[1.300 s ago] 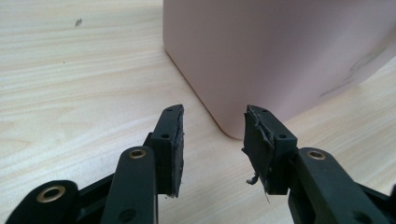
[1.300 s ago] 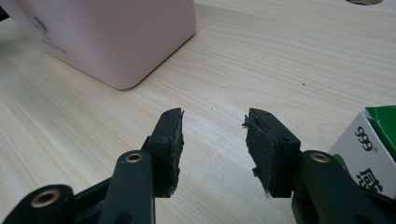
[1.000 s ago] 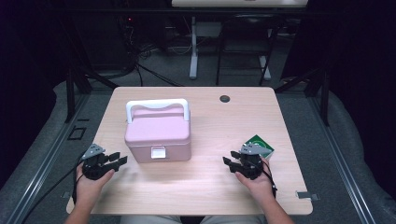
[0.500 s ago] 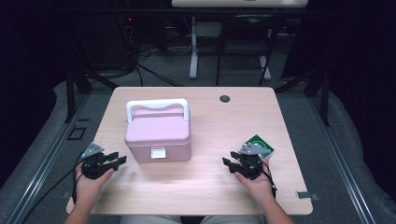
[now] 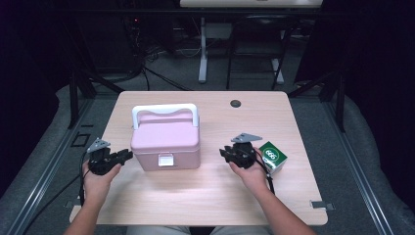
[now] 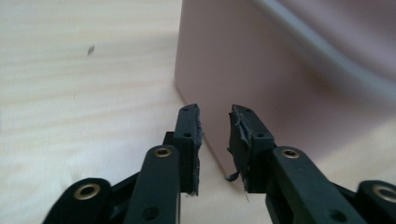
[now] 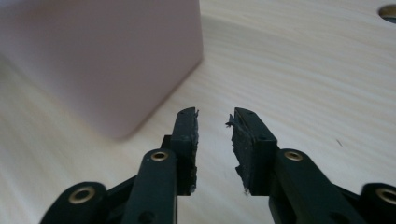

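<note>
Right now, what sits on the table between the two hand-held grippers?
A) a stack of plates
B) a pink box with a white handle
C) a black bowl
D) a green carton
B: in the high view the pink box with its white handle stands on the table between the left gripper and the right gripper; the small green box lies outside them, beside the right hand.

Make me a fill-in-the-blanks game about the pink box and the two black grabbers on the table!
1. The pink plastic box has a white ____ on top.
2. The small green box lies beside the ____ black gripper.
3. Between the open jaws of the left black gripper there is ____.
4. The light wooden table has a small dark round ____ near its far edge.

Missing words: handle; right; nothing; hole
</note>
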A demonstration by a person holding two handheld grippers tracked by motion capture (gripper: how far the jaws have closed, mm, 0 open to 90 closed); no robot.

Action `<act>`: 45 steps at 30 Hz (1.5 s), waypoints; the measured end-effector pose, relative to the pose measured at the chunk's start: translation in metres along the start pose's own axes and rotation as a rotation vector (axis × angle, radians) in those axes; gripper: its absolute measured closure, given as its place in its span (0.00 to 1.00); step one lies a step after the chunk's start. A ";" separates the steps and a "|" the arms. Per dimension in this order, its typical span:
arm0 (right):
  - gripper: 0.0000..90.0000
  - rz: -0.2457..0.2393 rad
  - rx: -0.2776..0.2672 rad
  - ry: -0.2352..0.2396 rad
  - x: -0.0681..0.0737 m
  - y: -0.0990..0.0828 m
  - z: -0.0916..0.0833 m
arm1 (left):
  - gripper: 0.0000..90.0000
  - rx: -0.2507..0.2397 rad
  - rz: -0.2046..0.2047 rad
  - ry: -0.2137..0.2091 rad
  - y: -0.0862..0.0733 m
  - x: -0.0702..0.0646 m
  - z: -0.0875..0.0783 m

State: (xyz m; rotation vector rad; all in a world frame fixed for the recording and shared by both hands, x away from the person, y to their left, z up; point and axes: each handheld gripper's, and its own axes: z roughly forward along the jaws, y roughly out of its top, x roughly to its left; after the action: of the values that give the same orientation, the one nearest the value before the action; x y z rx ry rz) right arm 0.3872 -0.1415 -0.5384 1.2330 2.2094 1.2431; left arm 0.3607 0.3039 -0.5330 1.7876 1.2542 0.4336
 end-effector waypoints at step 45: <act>1.00 -0.081 -0.030 0.014 0.042 -0.043 -0.076 | 1.00 0.041 0.182 -0.196 -0.021 -0.100 -0.015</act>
State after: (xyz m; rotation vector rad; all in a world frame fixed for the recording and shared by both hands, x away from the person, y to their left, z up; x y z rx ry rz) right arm 0.2924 -0.1590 -0.5245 1.1150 2.2191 1.2528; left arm 0.2953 0.2249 -0.5219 1.9369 0.9760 0.3272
